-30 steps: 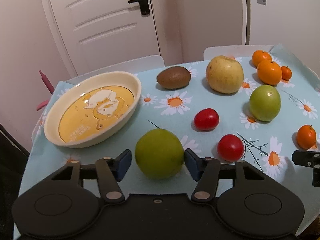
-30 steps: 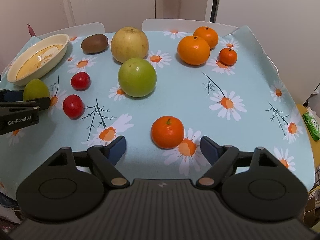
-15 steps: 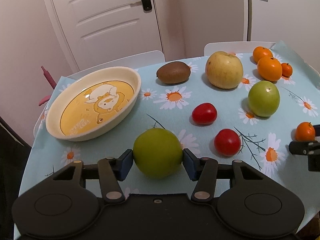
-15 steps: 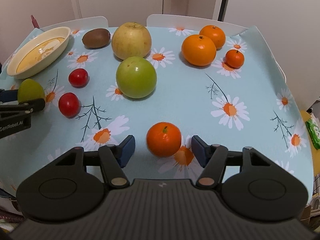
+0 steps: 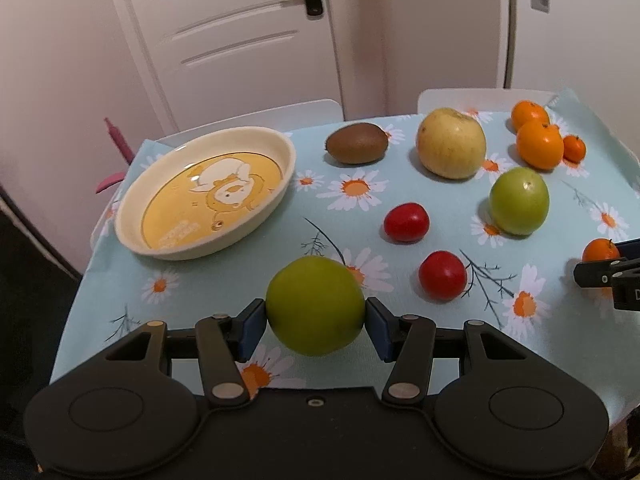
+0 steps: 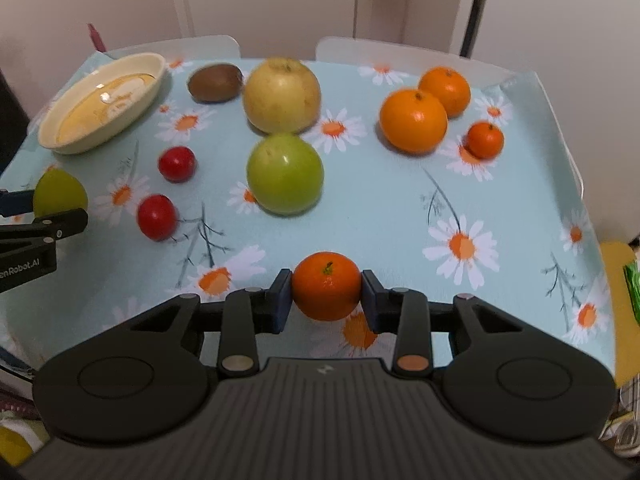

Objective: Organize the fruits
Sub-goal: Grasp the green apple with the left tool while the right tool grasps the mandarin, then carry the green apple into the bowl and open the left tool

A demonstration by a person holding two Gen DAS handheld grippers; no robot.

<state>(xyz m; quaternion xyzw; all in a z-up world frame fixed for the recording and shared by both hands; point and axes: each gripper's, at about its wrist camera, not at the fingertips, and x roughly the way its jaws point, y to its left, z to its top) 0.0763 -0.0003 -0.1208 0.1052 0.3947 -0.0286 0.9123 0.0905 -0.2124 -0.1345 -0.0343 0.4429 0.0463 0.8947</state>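
Note:
My left gripper is shut on a green apple and holds it above the cloth, in front of the cream and yellow dish. My right gripper is shut on a small orange near the table's front edge. The same green apple and left gripper show at the far left of the right wrist view. The held small orange shows at the right edge of the left wrist view.
On the daisy cloth lie a second green apple, a yellow apple, a kiwi, two red tomatoes, two larger oranges and a small mandarin. White chair backs stand behind.
Both grippers closed on their fruits. The left one has lifted the green apple off the cloth. The right one moved forward around the small orange and shut on it.

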